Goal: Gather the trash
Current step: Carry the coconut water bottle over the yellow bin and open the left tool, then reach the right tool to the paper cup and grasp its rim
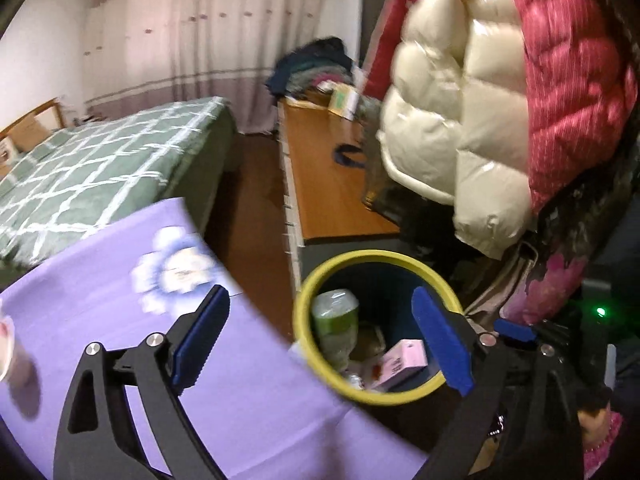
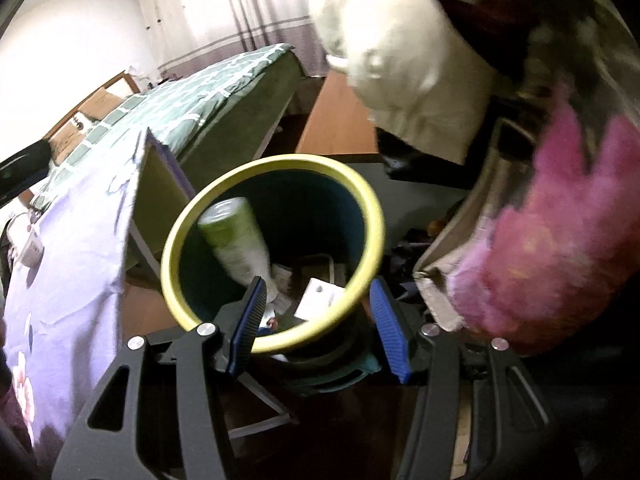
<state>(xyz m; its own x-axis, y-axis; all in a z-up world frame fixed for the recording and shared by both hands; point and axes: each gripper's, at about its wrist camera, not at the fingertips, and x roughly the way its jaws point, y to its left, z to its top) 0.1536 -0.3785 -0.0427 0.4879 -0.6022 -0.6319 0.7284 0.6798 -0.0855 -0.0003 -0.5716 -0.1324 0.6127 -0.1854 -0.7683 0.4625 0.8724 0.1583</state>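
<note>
A dark bin with a yellow rim is tipped toward both cameras beside the purple-clothed table. Inside lie a green plastic bottle, a pink box and a white carton among paper scraps. My left gripper hangs open above the bin's mouth, with nothing between its blue pads. My right gripper is closed on the bin's near wall just under the rim. One of its fingers shows at the bin's right side in the left wrist view.
A bed with a green checked cover stands behind the table. A wooden desk runs along the far side of the bin, with clothes piled on it. Cream and red puffy jackets hang over the bin's right side. Below them hangs a pink flowered bag.
</note>
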